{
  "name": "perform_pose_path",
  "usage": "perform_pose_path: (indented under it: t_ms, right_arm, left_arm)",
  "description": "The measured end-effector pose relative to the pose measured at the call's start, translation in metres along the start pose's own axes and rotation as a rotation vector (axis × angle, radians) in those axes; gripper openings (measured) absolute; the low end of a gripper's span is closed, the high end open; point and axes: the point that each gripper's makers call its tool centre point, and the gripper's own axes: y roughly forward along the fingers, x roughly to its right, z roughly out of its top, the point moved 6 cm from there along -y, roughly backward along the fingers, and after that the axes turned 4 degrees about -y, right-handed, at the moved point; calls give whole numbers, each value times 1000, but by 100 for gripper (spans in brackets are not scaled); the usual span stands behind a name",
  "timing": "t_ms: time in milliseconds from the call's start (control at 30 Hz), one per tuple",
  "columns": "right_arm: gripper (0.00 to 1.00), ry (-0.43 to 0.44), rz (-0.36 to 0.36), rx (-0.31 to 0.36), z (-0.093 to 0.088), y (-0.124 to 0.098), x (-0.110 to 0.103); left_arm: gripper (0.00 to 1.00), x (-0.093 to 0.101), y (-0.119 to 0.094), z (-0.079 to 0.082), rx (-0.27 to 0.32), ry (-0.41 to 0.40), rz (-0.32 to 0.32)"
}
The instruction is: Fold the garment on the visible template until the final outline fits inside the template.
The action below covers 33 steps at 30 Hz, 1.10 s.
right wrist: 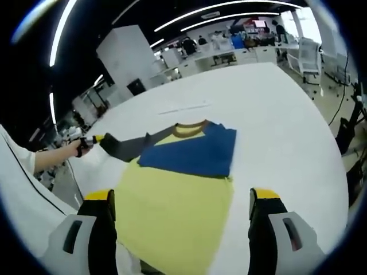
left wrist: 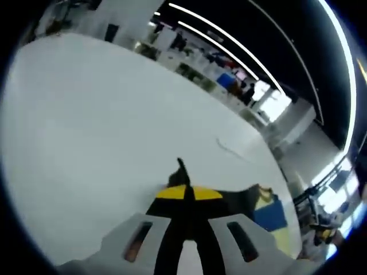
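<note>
Standing wide apart at the bottom of the right gripper view, the right gripper (right wrist: 180, 215) jaws grasping nothing, with the garment (right wrist: 178, 195) lying flat on the white desk (right wrist: 287, 120) between and just ahead of them, yellow panel nearest, blue panel and brown collar further on. Pinching the dark sleeve (right wrist: 129, 146) out to the far left of those jaws, the left gripper (right wrist: 92, 140), clenched on the cloth, its own view showing the jaws (left wrist: 186, 197) closed on dark fabric. Judging the garment light, soft and limp, sagging wherever unsupported, best taken by a hem, a cuff or a corner.
</note>
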Motion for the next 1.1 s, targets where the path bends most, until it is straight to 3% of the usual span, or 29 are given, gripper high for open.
perform_pose_path:
  t_ms: [200,400,1100]
  right_arm:
    - [97,-8,-4,11,0,-11,9]
    - [96,7,2,41,-2,-20,12]
    - [96,-20,24,60,-6,-35,26]
  left_arm:
    - [0,19,-5,3,58,-53,-51]
    - [0,42,-8,2,73,-76,-94]
    - [0,150,-43,10,127,1,-291]
